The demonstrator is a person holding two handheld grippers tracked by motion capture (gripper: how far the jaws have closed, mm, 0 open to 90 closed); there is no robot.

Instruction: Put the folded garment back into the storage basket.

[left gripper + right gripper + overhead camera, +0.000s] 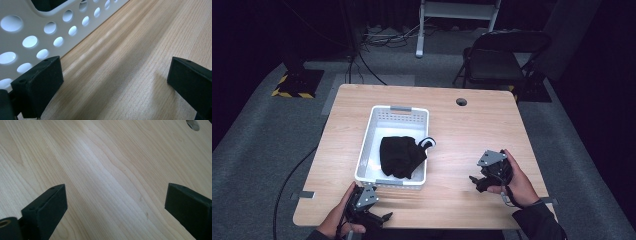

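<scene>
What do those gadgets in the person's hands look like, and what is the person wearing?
Each hand grips a black handheld claw topped by a grey three-cornered plate. Up close, each claw ends in two chunky matte black rectangular pads with small screw holes. The right forearm wears a dark sleeve, with a thin dark cord at that wrist.

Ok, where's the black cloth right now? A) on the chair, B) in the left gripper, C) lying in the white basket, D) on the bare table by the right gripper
C: the black cloth lies inside the white basket, and both grippers' jaws stand open over bare wood.
</scene>
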